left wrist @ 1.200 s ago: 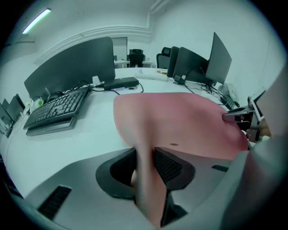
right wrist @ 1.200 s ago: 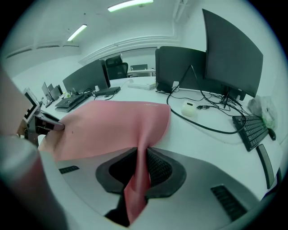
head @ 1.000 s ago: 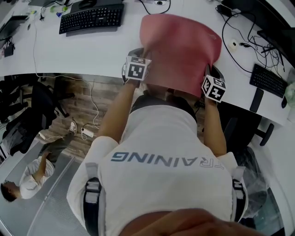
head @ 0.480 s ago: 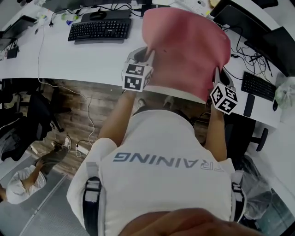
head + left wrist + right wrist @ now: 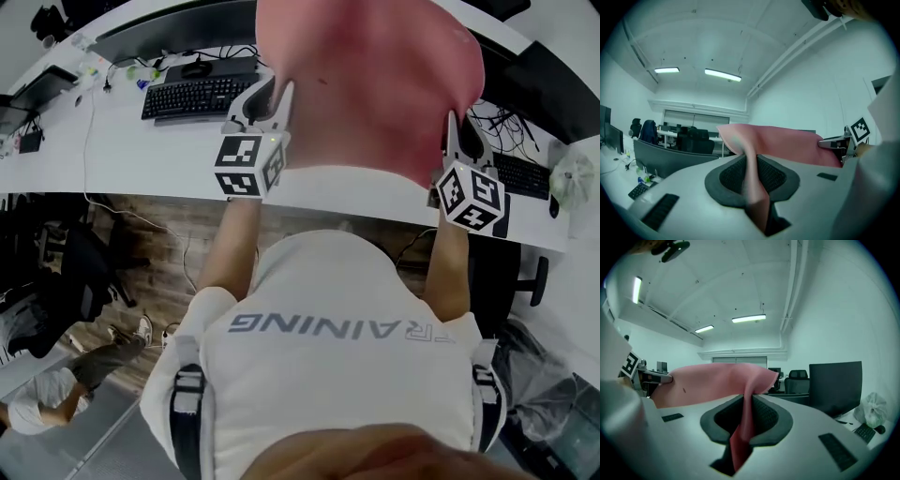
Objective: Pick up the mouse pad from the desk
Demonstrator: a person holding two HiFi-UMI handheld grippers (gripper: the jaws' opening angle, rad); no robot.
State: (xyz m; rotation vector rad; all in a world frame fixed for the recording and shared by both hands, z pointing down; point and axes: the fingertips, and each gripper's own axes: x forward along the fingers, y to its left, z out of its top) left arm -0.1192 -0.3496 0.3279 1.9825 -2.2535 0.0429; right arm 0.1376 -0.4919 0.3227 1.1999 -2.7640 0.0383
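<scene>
**Status.** The mouse pad is clear of the desk. One second earlier it hangs low at the near edge of the desk. Half a second earlier it is partway up. It now sits high and fills the upper middle of the head view, hiding the desk surface behind it. Both grippers have risen together, and the pad has kept its span between them.

**Left gripper**. The jaws are clamped on the left edge of the pad. The left gripper view shows the pink sheet pinched between the two dark pads.

**Right gripper**. The jaws are clamped on the right edge. The right gripper view shows the same pinch, with a fold of the sheet hanging below the grip.

**Meaning for the task.** The lift appears to be done, since no visible part of the pad touches the desk. The keyboard remains on the desk at the left, untouched. Both clamps need to hold, because a slack jaw on either side would probably let that edge drop.
</scene>
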